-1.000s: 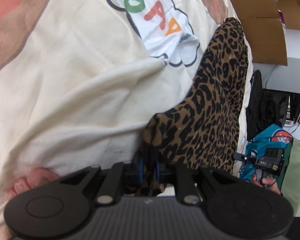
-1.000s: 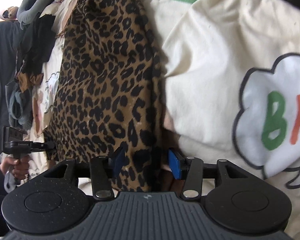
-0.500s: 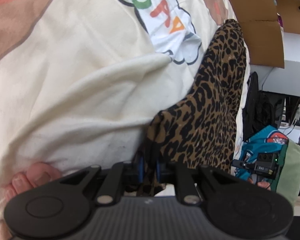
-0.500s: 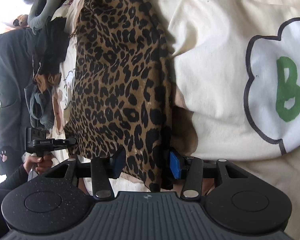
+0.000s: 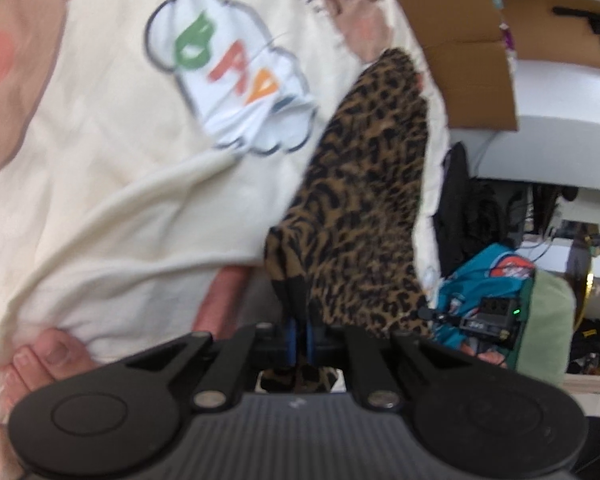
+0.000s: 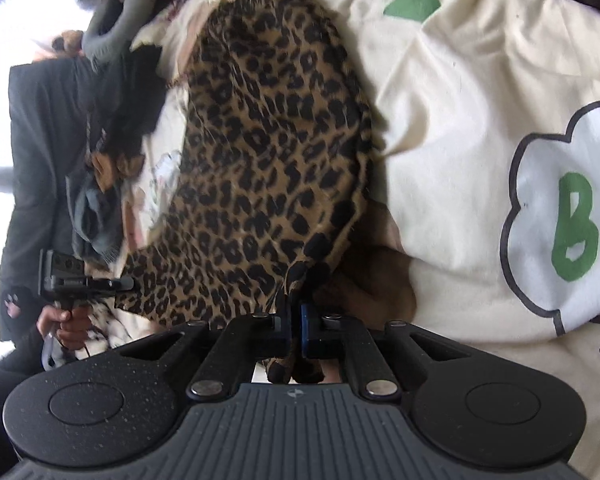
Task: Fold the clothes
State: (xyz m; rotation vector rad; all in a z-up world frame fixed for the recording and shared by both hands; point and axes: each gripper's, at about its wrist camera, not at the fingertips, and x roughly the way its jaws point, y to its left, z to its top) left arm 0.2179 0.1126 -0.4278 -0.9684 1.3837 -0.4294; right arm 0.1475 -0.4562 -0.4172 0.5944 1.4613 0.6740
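Observation:
A leopard-print garment [image 5: 364,200] lies stretched on a cream bedcover [image 5: 120,168] with a cloud print [image 5: 236,72]. My left gripper [image 5: 299,334] is shut on one corner of the garment, which bunches up between its blue pads. In the right wrist view the same garment [image 6: 268,152] runs away from me, and my right gripper [image 6: 296,320] is shut on another corner. Each gripper shows in the other's view: the right one [image 5: 488,318] and the left one [image 6: 80,280].
A bare foot [image 5: 40,360] pokes from under the bedcover at lower left. Cardboard boxes [image 5: 460,40] stand beyond the bed. A heap of dark clothes [image 6: 104,128] and a grey soft toy [image 6: 112,28] lie at the bed's edge.
My right gripper has closed on the garment's corner; it was open around the cloth before. My left gripper stayed shut and has lifted its corner, pulling the cloth up.

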